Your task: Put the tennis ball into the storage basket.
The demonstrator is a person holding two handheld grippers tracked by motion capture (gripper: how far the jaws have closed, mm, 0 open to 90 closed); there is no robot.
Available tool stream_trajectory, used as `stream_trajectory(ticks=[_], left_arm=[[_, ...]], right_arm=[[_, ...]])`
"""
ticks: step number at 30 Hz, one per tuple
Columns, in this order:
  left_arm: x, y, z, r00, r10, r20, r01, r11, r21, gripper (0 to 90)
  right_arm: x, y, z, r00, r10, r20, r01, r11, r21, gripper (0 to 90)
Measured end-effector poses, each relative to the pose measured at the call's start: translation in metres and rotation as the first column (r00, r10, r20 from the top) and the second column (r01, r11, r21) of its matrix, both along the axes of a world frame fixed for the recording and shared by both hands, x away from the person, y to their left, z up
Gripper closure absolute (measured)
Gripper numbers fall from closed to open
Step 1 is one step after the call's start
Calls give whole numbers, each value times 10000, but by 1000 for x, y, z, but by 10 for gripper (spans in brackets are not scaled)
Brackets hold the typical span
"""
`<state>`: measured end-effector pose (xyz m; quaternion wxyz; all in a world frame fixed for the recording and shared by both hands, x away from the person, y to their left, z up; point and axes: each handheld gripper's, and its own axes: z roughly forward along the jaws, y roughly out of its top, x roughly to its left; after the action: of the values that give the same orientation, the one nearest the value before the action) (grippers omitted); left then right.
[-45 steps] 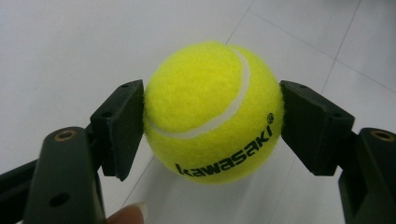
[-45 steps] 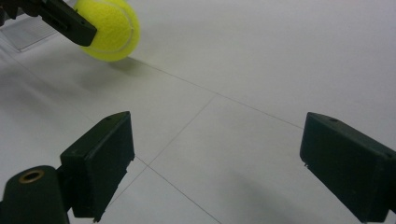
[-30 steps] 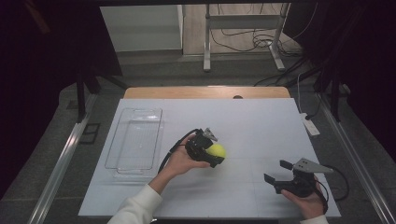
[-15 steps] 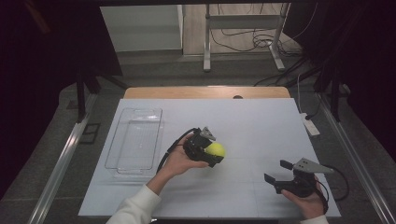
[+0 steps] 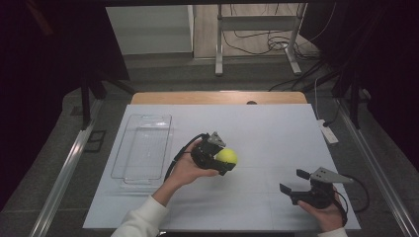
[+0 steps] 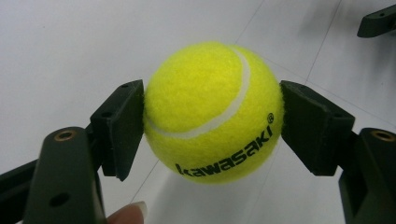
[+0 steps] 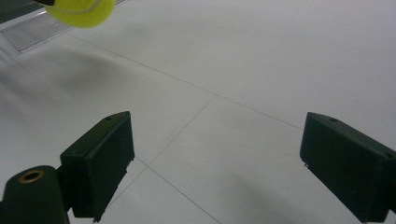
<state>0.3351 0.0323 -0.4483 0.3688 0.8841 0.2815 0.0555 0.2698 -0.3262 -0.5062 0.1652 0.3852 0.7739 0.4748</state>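
Note:
A yellow tennis ball (image 6: 212, 112) with black lettering sits between the two black pads of my left gripper (image 6: 212, 126), which is shut on it above the white table. From above, the ball (image 5: 227, 156) and the left gripper (image 5: 223, 158) hang over the table's middle, held by a hand in a white sleeve. My right gripper (image 5: 294, 182) rests low at the front right, jaws wide open with nothing between them. In the right gripper view the open gripper (image 7: 215, 163) faces bare table, with the ball (image 7: 81, 10) at the top left edge.
A clear plastic tray (image 5: 143, 148) lies on the left part of the white table (image 5: 267, 133). A small white device (image 5: 328, 133) rests at the table's right edge. Dark floor, metal rails and a stand with cables surround the table.
The left hand with the ball has shifted only slightly; the right gripper has stayed where it was.

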Motion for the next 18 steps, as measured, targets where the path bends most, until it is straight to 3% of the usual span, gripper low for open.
stream_trajectory(ticks=[18], left_arm=[[-2, 6, 6, 9998, 128, 130, -126, 9997, -206, 265]], right_arm=[[0, 0, 0, 10000, -9, -15, 9, 10000, -1, 100]])
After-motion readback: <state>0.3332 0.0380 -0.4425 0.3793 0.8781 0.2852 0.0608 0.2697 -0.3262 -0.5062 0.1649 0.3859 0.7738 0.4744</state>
